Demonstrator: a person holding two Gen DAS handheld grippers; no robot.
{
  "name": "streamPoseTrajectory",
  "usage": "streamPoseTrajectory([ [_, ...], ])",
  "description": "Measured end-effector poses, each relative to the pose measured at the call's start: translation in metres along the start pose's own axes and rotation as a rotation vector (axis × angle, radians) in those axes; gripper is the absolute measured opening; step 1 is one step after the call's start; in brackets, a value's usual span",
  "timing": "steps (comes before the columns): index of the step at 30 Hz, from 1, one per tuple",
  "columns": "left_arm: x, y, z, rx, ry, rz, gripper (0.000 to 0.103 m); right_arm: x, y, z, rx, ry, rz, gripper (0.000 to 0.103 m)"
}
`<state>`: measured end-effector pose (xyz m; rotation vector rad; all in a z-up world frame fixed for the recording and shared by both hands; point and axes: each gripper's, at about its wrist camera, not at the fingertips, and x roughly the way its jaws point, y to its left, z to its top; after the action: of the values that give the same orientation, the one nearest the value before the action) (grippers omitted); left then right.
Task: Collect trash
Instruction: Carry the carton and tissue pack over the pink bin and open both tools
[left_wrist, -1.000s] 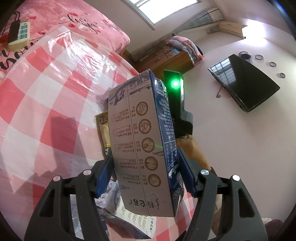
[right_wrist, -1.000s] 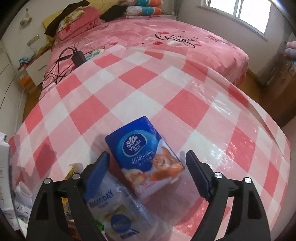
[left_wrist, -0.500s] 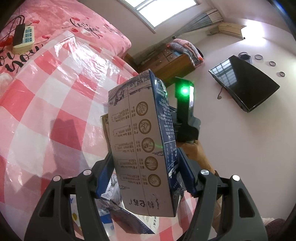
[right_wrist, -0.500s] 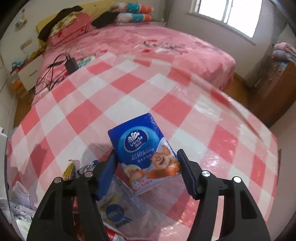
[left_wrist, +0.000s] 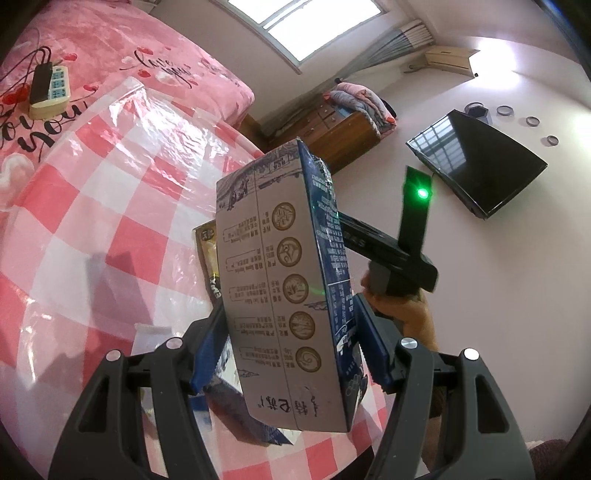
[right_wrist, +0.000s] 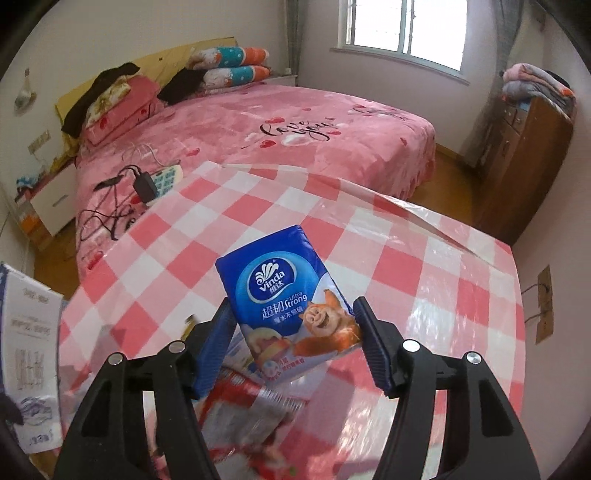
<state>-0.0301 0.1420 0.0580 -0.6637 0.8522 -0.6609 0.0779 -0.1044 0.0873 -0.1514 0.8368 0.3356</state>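
Table (right_wrist: 461, 266) w/ pink check cloth under both tools. Big bed (right_wrist: 332, 140) behind.

Left tool (left_wrist: 291, 343) holds tall box (left_wrist: 280, 280), up off table, pads on its wide sides. Box looks empty & light, thin card, prob squashes if squeezed hard. Best hold: flat sides, near middle.

Right tool (right_wrist: 291, 339) holds blue tissue pack (right_wrist: 288, 302), lifted. Soft, light, slick wrap, may slip. Grab across middle.

Hard to see: wrappers (right_wrist: 251, 410) under right tool, blurry. Gold packet (left_wrist: 208, 258) half hidden behind box. No trash bin in view.
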Motion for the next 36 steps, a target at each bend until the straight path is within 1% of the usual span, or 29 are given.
streamPoseTrajectory([
  [5, -0.012, 0.0, -0.009, -0.001, -0.007, 0.003, 0.066, -0.027, 0.011, -0.018, 0.04, -0.013, 0.025, 0.065],
  [11, -0.022, 0.004, -0.021, -0.006, 0.0, 0.017, 0.066, -0.046, 0.032, -0.045, 0.056, -0.02, 0.06, 0.065],
  [17, -0.029, 0.008, -0.038, -0.011, 0.015, 0.037, 0.066, -0.057, 0.055, -0.071, 0.065, -0.022, 0.096, 0.065],
  [24, -0.039, 0.016, -0.056, -0.031, 0.029, 0.05, 0.066, -0.07, 0.086, -0.097, 0.059, -0.03, 0.101, 0.065],
  [36, -0.076, 0.035, -0.076, -0.066, -0.005, 0.074, 0.066, -0.079, 0.13, -0.12, 0.047, -0.017, 0.15, 0.065],
])
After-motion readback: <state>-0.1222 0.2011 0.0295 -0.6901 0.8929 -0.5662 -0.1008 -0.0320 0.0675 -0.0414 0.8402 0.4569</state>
